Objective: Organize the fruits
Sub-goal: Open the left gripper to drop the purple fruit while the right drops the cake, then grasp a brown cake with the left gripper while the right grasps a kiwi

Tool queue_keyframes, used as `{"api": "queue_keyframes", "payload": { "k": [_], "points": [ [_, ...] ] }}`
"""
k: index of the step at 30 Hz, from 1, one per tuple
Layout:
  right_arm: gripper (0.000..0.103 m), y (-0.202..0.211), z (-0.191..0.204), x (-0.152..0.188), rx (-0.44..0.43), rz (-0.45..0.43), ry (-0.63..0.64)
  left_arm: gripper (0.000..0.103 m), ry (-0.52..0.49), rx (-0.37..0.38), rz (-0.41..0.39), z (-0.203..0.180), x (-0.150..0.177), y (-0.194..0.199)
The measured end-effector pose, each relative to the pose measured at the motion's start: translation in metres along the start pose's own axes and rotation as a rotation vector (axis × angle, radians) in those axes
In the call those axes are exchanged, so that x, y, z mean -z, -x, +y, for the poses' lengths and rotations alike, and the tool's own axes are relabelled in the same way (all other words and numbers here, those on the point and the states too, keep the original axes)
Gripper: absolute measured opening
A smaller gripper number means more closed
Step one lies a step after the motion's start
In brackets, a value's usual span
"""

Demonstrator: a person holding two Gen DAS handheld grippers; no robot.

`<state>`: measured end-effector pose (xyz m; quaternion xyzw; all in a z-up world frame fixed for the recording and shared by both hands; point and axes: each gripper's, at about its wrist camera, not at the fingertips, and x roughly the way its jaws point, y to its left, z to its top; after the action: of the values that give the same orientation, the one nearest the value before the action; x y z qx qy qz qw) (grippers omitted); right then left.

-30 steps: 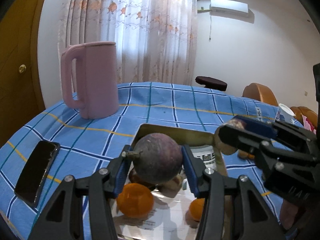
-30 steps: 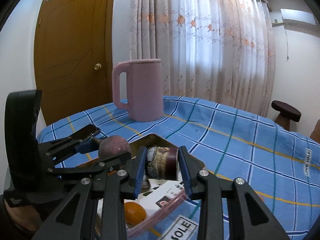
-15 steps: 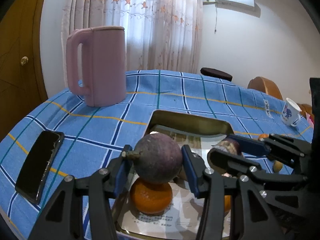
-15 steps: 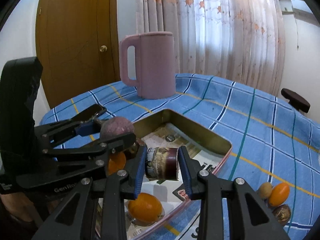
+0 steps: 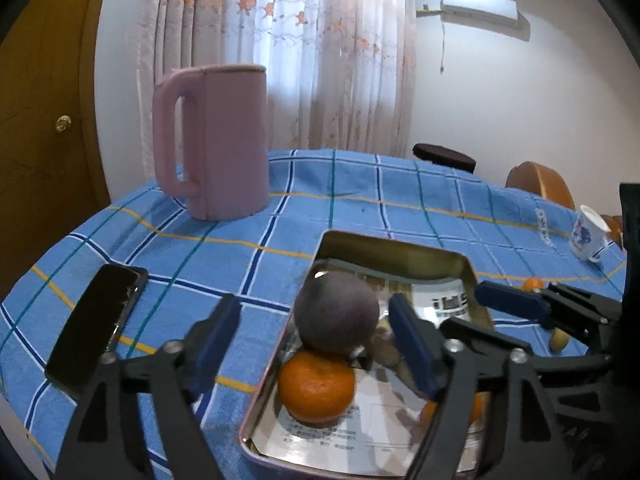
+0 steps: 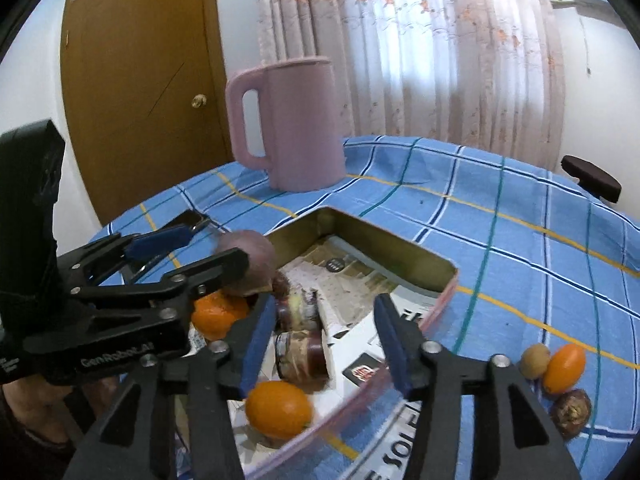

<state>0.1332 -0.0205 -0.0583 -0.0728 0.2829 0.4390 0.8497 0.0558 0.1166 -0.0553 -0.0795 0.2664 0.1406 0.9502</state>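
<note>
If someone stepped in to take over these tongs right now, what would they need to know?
Left tongs: open, purple fruit sits between them on an orange in the tray.
Right tongs: open above a small brown fruit lying in the tray.
Done: purple fruit, two oranges and brown fruit are in the tray.
Left: three small fruits on the cloth beside the tray.

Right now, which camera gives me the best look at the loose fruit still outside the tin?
The right wrist view: three fruits lie together on the cloth beside the tin. The left wrist view shows only slivers of fruit behind the right gripper.
</note>
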Motion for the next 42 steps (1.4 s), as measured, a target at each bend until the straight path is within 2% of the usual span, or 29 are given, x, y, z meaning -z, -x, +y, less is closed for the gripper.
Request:
{"api": "queue_keyframes", "payload": {
  "k": [3, 6, 11, 15, 25, 26, 29, 31, 36, 37, 42],
  "points": [
    [0.055, 0.022, -0.008, 0.005, 0.049, -0.017, 0.007, 0.097, -0.015, 0.016, -0.035, -0.009, -0.001, 0.011],
    [0.055, 0.048, -0.027, 0.015, 0.137, -0.017, -0.009, 0.097, -0.036, 0.050, -0.046, -0.023, -0.001, 0.017],
    [0.055, 0.082, -0.079, 0.043, 0.293, 0.025, -0.103, 0.098, -0.058, 0.105, -0.041, -0.045, 0.001, 0.020],
    [0.055, 0.085, -0.101, 0.052, 0.310, 0.058, -0.178, 0.098, -0.093, 0.131, -0.025, -0.064, 0.003, 0.018],
    [0.055, 0.067, -0.103, 0.061, 0.271, 0.153, -0.192, 0.099, -0.149, 0.160, -0.014, -0.091, 0.005, 0.016],
    [0.052, 0.064, -0.105, 0.062, 0.275, 0.170, -0.199, 0.099, -0.156, 0.163, -0.013, -0.094, 0.005, 0.016],
    [0.031, 0.054, -0.115, 0.065, 0.236, 0.222, -0.244, 0.099, -0.173, 0.178, -0.006, -0.105, 0.003, 0.013],
    [0.031, 0.056, -0.116, 0.066, 0.231, 0.216, -0.242, 0.099, -0.184, 0.200, 0.000, -0.113, 0.002, 0.011],
    [0.030, 0.080, -0.126, 0.063, 0.319, 0.142, -0.237, 0.099, -0.225, 0.255, 0.018, -0.140, -0.003, 0.008],
    [0.030, 0.085, -0.132, 0.064, 0.362, 0.131, -0.237, 0.099, -0.240, 0.266, 0.025, -0.151, -0.004, 0.005],
    [0.030, 0.097, -0.160, 0.068, 0.478, 0.124, -0.256, 0.099, -0.300, 0.307, 0.066, -0.192, 0.000, -0.011]
  ]
}}
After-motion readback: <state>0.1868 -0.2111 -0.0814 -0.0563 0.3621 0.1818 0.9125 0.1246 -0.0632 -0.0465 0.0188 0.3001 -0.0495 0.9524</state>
